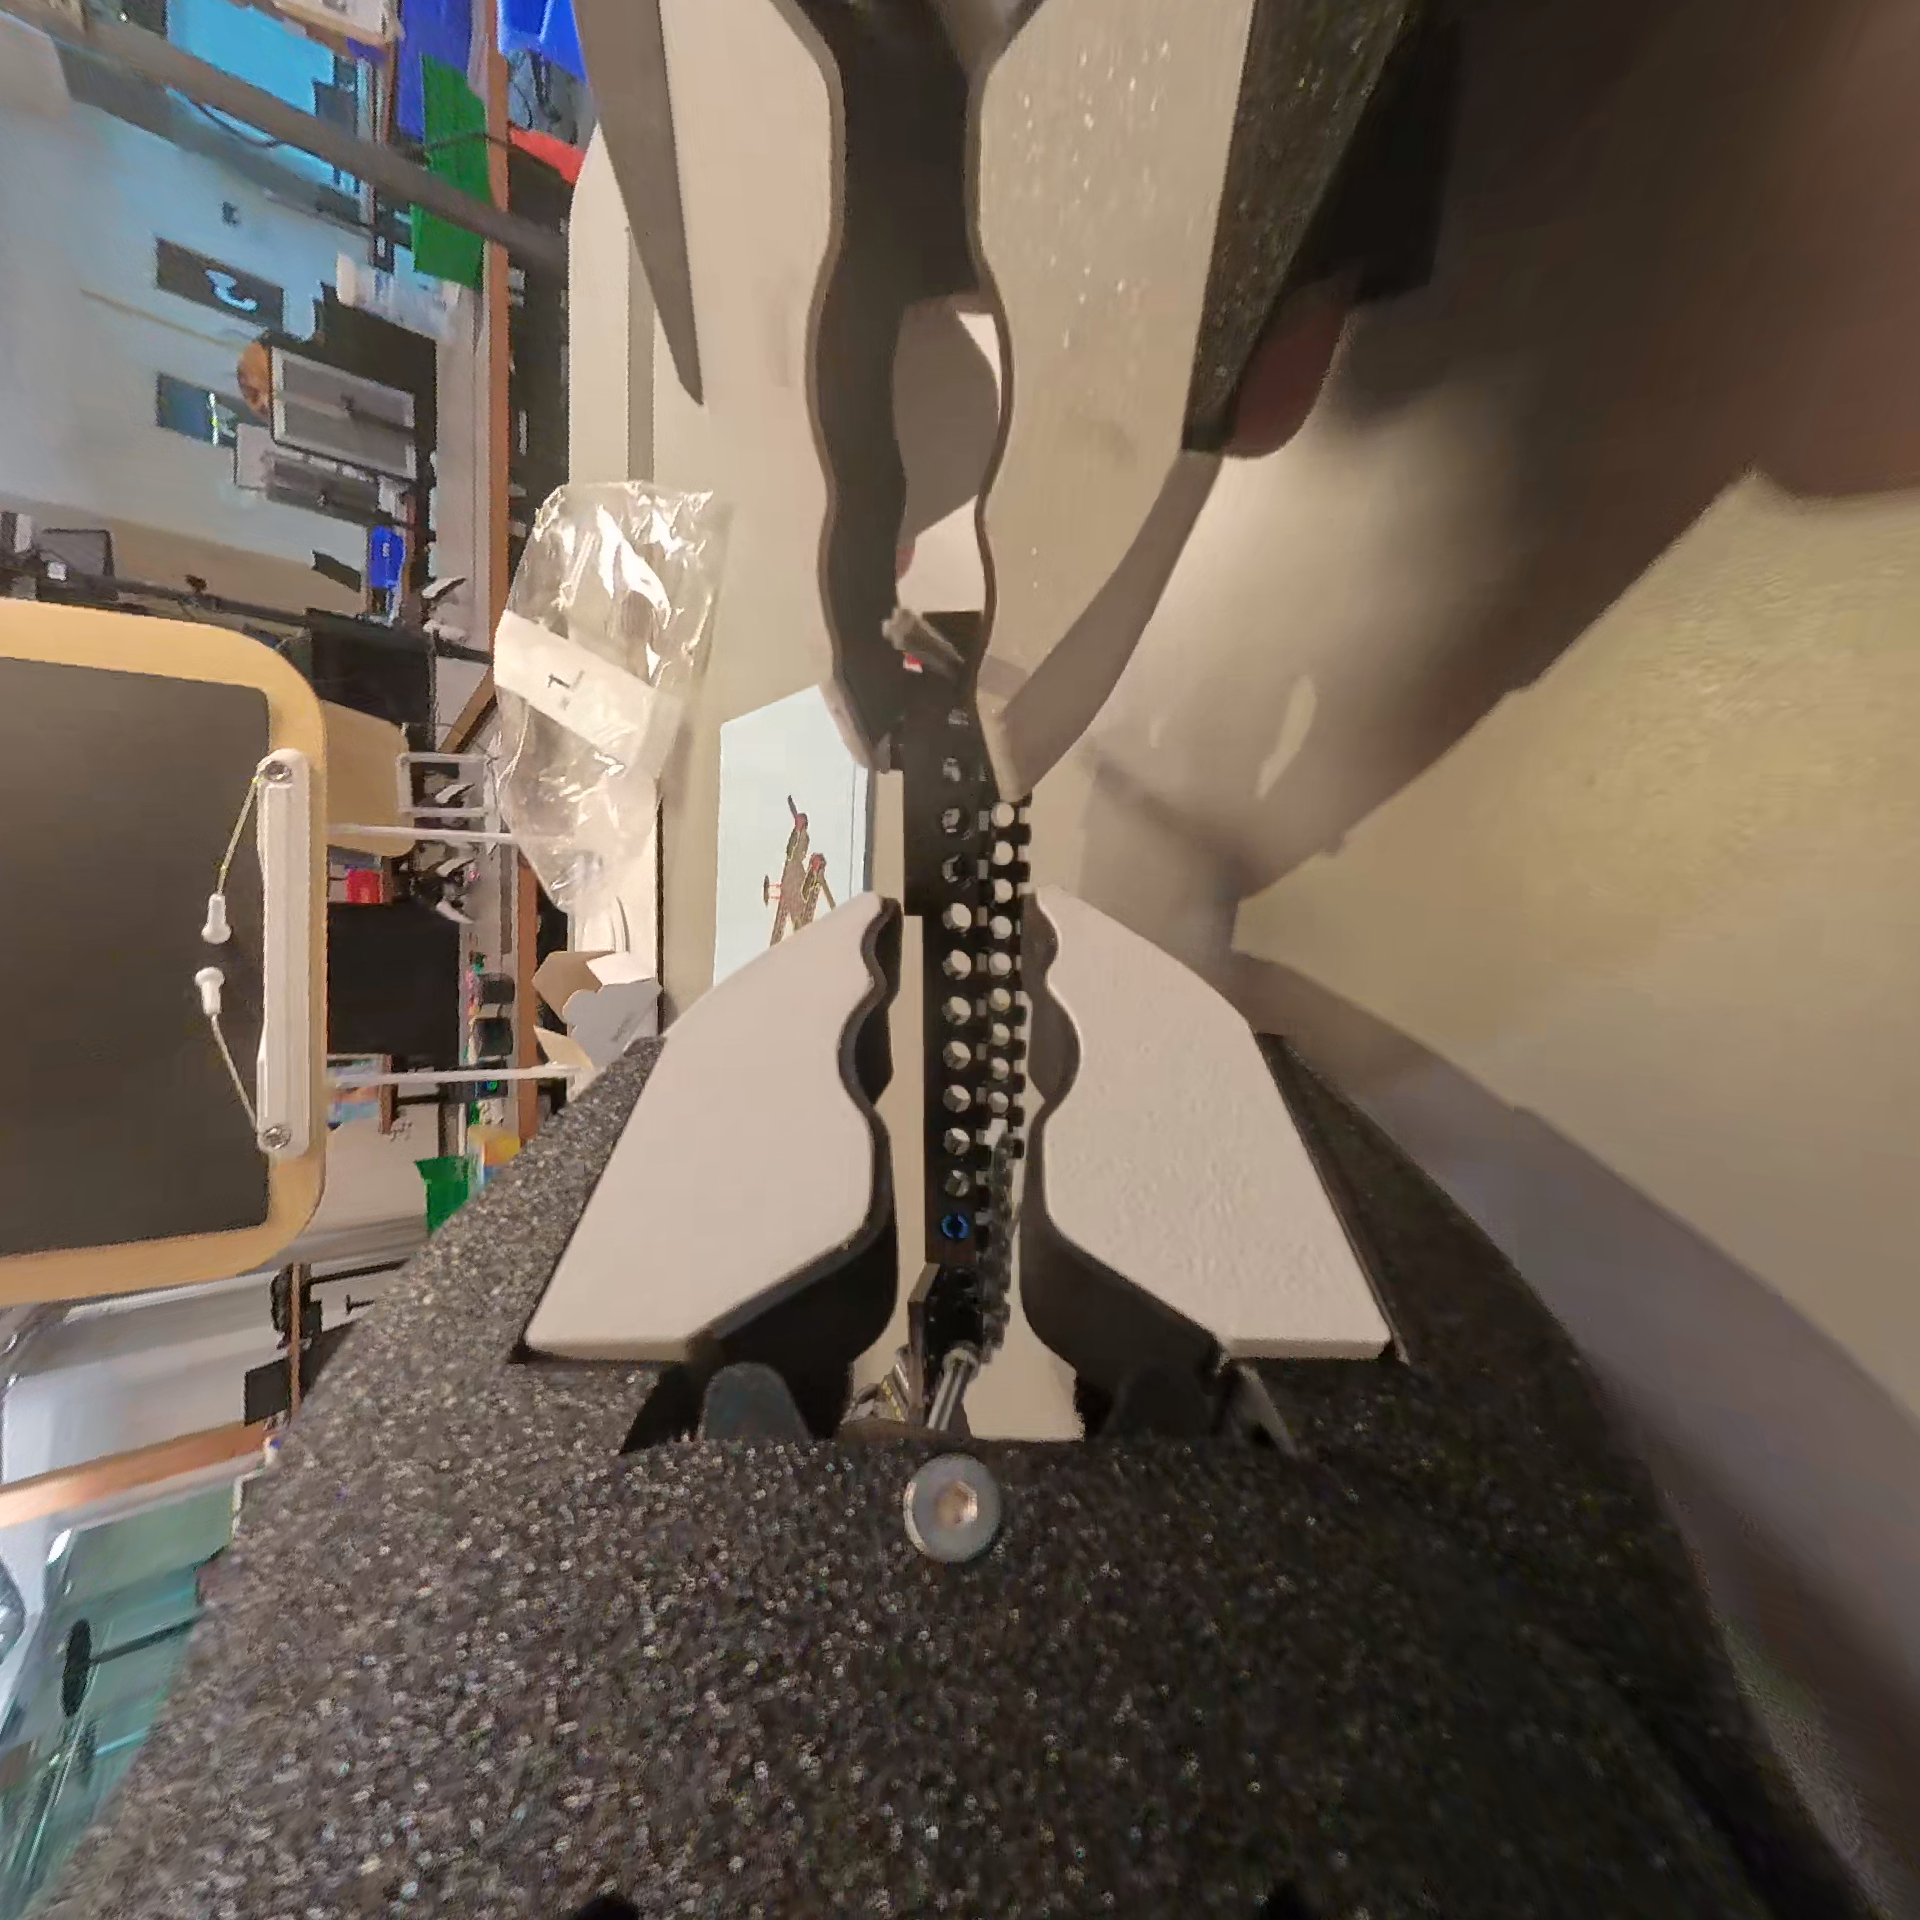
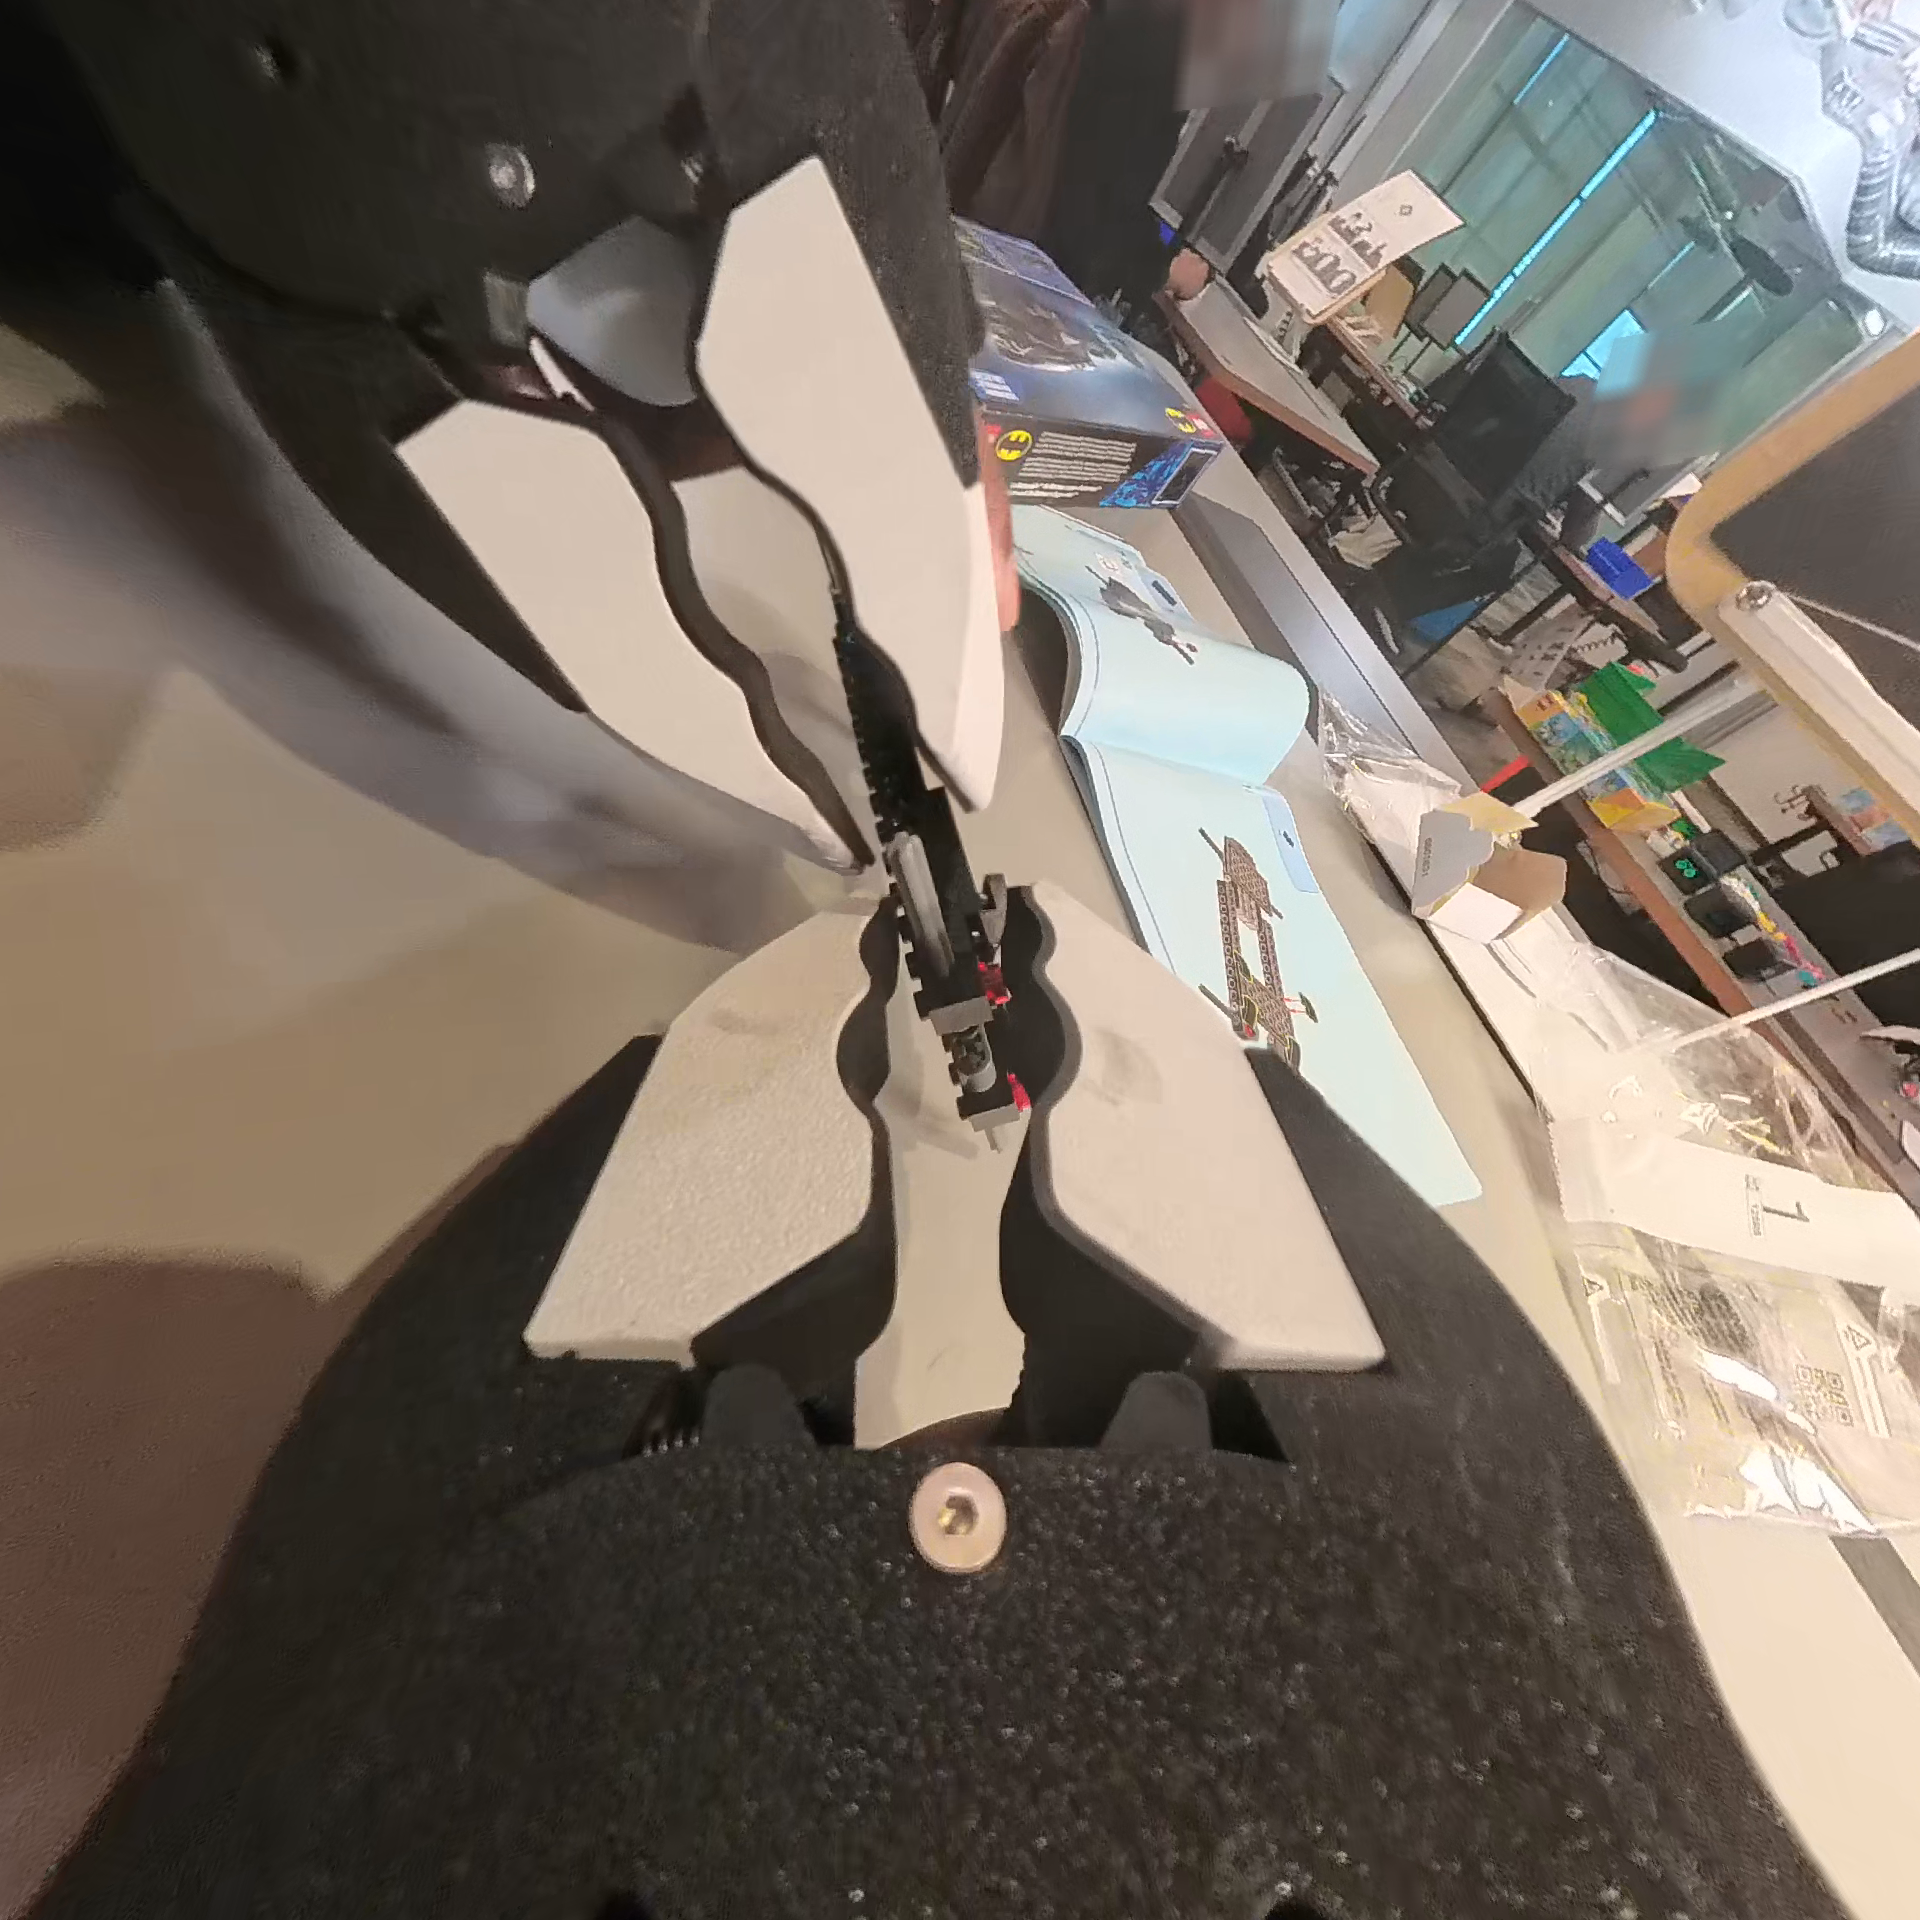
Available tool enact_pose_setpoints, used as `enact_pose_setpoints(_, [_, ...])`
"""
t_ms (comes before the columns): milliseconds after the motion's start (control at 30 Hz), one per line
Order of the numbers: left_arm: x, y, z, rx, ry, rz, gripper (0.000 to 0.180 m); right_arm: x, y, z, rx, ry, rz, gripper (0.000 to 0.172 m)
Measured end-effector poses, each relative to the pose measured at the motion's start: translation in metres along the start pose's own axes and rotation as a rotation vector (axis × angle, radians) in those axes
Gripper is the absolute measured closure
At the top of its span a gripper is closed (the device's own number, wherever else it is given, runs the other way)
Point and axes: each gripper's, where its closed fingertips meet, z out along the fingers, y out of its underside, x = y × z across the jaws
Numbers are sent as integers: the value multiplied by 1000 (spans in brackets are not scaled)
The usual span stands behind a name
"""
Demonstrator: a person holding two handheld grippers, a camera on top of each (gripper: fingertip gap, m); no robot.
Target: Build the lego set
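Observation:
A long black studded toy-brick beam (image 1: 961,1039) is up off the table between both grippers. In the left wrist view it runs between my left gripper's (image 1: 964,902) pads. A pale strip of table shows between the left pad (image 1: 873,997) and the beam, so the pads stand around it without pressing on it. My right gripper (image 1: 940,769) comes in from the top and holds the far end. In the right wrist view my right gripper (image 2: 951,914) is shut on the beam's end (image 2: 940,935), which carries grey and red pieces. The left gripper (image 2: 914,826) faces it.
An open light-blue instruction booklet (image 2: 1226,727) lies on the pale table (image 2: 208,987) to the right. Past it are a dark blue box (image 2: 1081,395), a small torn cardboard box (image 2: 1486,873) and clear plastic bags (image 2: 1714,1299). A hand (image 1: 1558,312) holds the right gripper. Both grippers' tips are close together, under 4 cm apart.

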Motion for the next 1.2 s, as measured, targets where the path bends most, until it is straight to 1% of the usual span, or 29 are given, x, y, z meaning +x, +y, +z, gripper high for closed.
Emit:
enact_pose_setpoints(100, [-3, 1, 1, -20, -25, -4, 163, 0, -1, 0, -1, -1, 33, 152])
enact_pose_setpoints(167, [-3, 1, 3, -28, -40, 15, 162, -3, -4, 0, 10, -17, 50, 152])
enact_pose_setpoints(367, [1, -2, 9, -35, -63, 95, 163, -7, -2, 1, 7, -24, 17, 152])
enact_pose_setpoints(500, [2, -4, 8, 1, -19, 50, 164, -7, -3, -1, 31, -20, -57, 152])
enact_pose_setpoints(667, [4, -5, 6, 4, 22, 17, 164, -8, -4, -2, 38, 23, -212, 152])
enact_pose_setpoints(1200, [6, -8, 3, 16, 49, 0, 164, -11, -6, -6, 59, -8, -201, 154])
